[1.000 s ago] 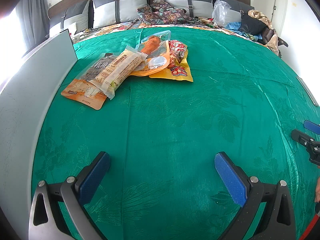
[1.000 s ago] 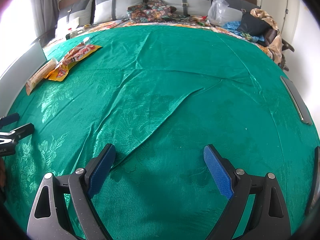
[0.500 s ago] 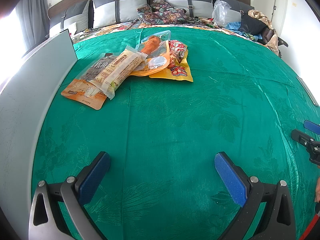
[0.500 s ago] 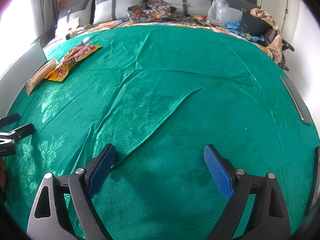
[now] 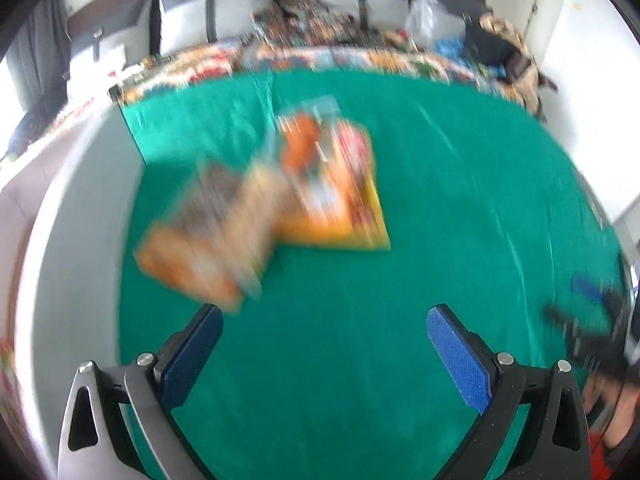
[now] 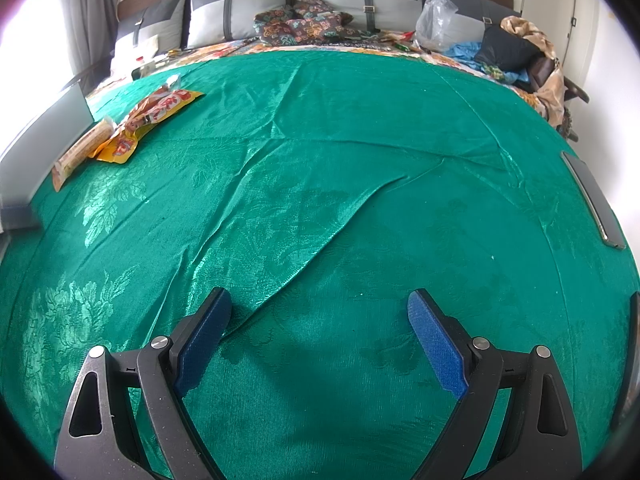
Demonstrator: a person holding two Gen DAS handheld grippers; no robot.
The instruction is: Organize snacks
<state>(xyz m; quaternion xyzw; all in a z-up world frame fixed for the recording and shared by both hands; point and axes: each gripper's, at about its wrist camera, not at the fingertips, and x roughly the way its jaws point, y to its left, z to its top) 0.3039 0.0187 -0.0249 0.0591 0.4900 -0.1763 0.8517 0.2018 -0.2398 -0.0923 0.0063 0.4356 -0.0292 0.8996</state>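
A loose pile of snack packets (image 5: 264, 208) lies on the green cloth, blurred in the left wrist view: an orange-and-tan pack (image 5: 192, 256) at the near left, a yellow-edged pack (image 5: 360, 216) at the right. My left gripper (image 5: 324, 344) is open just short of the pile, nothing between its blue pads. In the right wrist view the same packets (image 6: 132, 128) lie far off at the upper left. My right gripper (image 6: 320, 332) hangs open over bare cloth, also seen as a dark blur at the left view's right edge (image 5: 588, 328).
A grey-white panel (image 5: 76, 240) stands along the left side of the cloth. Grey pillows (image 6: 236, 12), patterned fabric, a plastic bag (image 6: 436, 20) and clothes crowd the far end. A dark flat bar (image 6: 596, 200) lies at the right edge. The cloth has a raised fold (image 6: 320, 232).
My left gripper has moved quickly forward toward the snack pile, which now looks larger, closer and motion-blurred. It has left the right wrist view. The right gripper has not moved.
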